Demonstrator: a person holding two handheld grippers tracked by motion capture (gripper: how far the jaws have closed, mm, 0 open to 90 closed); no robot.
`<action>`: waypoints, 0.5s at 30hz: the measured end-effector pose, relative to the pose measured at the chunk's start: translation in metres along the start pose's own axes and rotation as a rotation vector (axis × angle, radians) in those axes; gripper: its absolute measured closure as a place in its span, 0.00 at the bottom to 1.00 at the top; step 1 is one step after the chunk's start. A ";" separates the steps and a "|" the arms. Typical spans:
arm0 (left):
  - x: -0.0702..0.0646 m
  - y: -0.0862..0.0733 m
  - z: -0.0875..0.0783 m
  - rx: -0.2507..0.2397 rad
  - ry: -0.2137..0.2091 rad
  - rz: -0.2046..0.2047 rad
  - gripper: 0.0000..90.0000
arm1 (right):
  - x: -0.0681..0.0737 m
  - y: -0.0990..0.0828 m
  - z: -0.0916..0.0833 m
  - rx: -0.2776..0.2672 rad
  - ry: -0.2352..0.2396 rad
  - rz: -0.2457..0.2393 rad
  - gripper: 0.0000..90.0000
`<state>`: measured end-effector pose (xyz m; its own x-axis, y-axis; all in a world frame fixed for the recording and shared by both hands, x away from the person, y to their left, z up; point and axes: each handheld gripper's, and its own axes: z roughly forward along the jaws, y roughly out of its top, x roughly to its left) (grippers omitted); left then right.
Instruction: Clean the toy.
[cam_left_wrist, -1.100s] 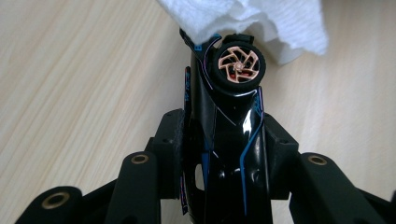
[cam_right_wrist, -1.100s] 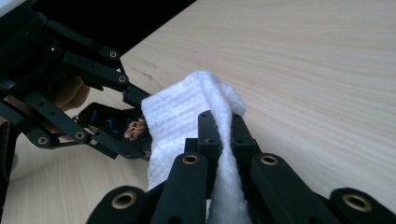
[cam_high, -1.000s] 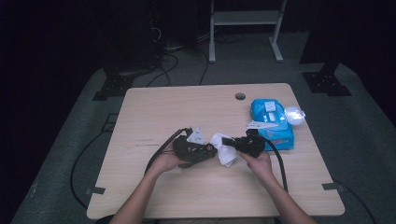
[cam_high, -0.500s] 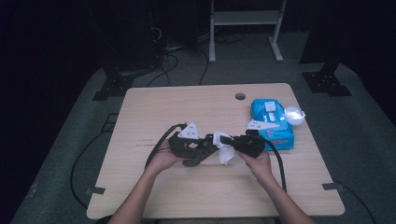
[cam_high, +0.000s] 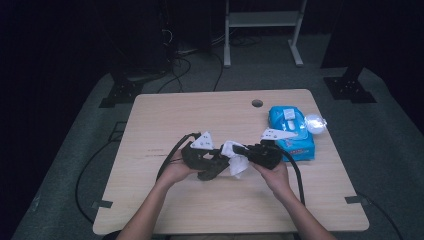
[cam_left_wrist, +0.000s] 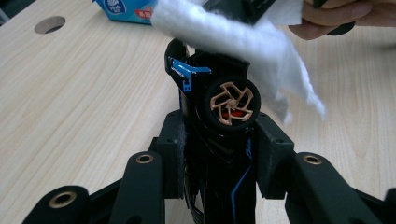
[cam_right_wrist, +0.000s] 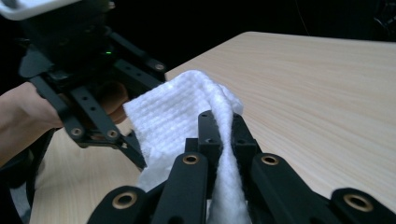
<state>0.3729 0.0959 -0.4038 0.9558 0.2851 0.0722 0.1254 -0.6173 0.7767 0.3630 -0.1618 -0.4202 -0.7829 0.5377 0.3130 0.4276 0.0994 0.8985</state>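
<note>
My left gripper (cam_left_wrist: 224, 140) is shut on a black toy car (cam_left_wrist: 229, 100) with blue trim and a bronze-spoked wheel, and its jaws have just been closing tighter on it. A white wipe (cam_left_wrist: 243, 42) lies draped over the car's far end. My right gripper (cam_right_wrist: 226, 128) is shut on that wipe (cam_right_wrist: 173, 112), which bunches up between the two pads. In the high view both grippers meet over the middle of the table, the left gripper (cam_high: 217, 162) facing the right gripper (cam_high: 240, 150) with the wipe (cam_high: 236, 164) between them.
A blue pack of wipes (cam_high: 290, 130) lies at the right of the light wooden table (cam_high: 200, 115), with a small shiny clear object (cam_high: 314, 122) beside it. A round cable hole (cam_high: 257, 103) sits near the far edge. Cables trail from both grippers.
Both hands have stayed together at the middle of the table. The left gripper has shifted slightly to the left, and the wipe still hangs between the two grippers.
</note>
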 end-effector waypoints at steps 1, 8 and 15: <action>0.001 0.000 0.000 0.000 0.001 -0.002 0.67 | -0.003 -0.003 0.000 0.008 -0.010 0.004 0.96; 0.001 -0.001 -0.002 -0.001 0.005 -0.003 0.67 | -0.012 -0.010 0.003 0.039 -0.031 0.030 0.96; 0.002 0.000 -0.002 -0.011 0.004 -0.005 0.67 | -0.012 -0.009 0.002 0.044 -0.033 0.039 0.96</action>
<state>0.3737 0.0982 -0.4025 0.9541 0.2910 0.0713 0.1269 -0.6080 0.7838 0.3696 -0.1681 -0.4325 -0.7502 0.5693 0.3362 0.4774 0.1147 0.8712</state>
